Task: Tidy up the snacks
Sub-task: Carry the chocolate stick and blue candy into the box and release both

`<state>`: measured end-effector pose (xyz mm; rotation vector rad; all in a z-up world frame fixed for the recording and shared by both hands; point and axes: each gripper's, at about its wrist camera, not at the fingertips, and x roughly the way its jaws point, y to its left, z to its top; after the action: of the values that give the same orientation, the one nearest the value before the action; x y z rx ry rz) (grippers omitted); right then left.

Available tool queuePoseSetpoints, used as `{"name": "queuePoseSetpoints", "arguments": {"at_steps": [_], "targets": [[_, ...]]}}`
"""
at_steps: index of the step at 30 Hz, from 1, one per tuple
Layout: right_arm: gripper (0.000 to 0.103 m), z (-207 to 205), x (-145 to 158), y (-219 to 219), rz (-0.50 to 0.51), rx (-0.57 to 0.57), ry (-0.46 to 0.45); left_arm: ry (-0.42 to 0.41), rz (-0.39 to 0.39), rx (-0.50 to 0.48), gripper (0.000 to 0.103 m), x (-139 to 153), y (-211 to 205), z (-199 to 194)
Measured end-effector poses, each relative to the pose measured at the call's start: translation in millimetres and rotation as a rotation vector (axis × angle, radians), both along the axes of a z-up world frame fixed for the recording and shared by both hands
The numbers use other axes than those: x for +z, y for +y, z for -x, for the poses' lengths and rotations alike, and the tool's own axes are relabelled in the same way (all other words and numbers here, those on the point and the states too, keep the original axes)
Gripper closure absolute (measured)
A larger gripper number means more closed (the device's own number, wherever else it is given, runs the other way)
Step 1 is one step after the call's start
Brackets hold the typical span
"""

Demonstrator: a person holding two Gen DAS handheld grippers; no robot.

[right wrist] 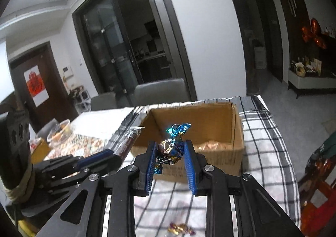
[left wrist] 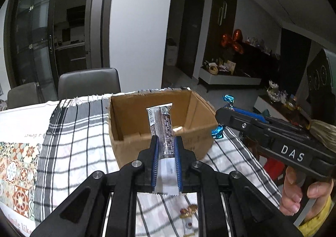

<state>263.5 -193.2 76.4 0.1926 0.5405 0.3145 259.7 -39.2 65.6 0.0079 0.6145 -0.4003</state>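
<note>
My left gripper (left wrist: 166, 140) is shut on a long brown snack bar (left wrist: 162, 125) in a clear wrapper, held above the near wall of an open cardboard box (left wrist: 126, 111). My right gripper (right wrist: 170, 145) is shut on a blue and gold foil candy (right wrist: 171, 146), held just in front of the same box (right wrist: 220, 151). The right gripper also shows in the left wrist view (left wrist: 219, 118) at the box's right side, with blue foil sticking out. The left gripper (right wrist: 124, 150) with its bar shows at the left in the right wrist view.
The box stands on a black and white checked cloth (left wrist: 73, 128) over the table. Loose wrapped candies (right wrist: 180, 228) lie on the cloth near me. Grey chairs (left wrist: 88, 81) stand behind the table. A round container (right wrist: 61, 130) sits at the far left.
</note>
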Motion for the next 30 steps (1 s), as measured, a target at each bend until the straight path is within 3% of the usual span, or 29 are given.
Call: {"name": "queuePoseSetpoints", "arguments": {"at_steps": [15, 21, 24, 30], "targets": [[0.075, -63.8, -4.2, -6.6, 0.030, -0.047, 0.042, 0.066, 0.027, 0.021, 0.088, -7.0, -10.1, -75.2], [0.075, -82.5, -13.2, -5.4, 0.057, -0.074, 0.072, 0.092, -0.005, 0.041, 0.085, -12.7, -16.0, -96.4], [0.053, -87.8, -17.3, -5.9, 0.081, -0.090, 0.087, 0.090, -0.016, 0.072, 0.071, -14.1, -11.6, -99.8], [0.052, -70.3, -20.5, -12.8, 0.066, -0.101, 0.090, 0.068, -0.047, 0.073, 0.064, -14.3, -6.5, -76.2]]}}
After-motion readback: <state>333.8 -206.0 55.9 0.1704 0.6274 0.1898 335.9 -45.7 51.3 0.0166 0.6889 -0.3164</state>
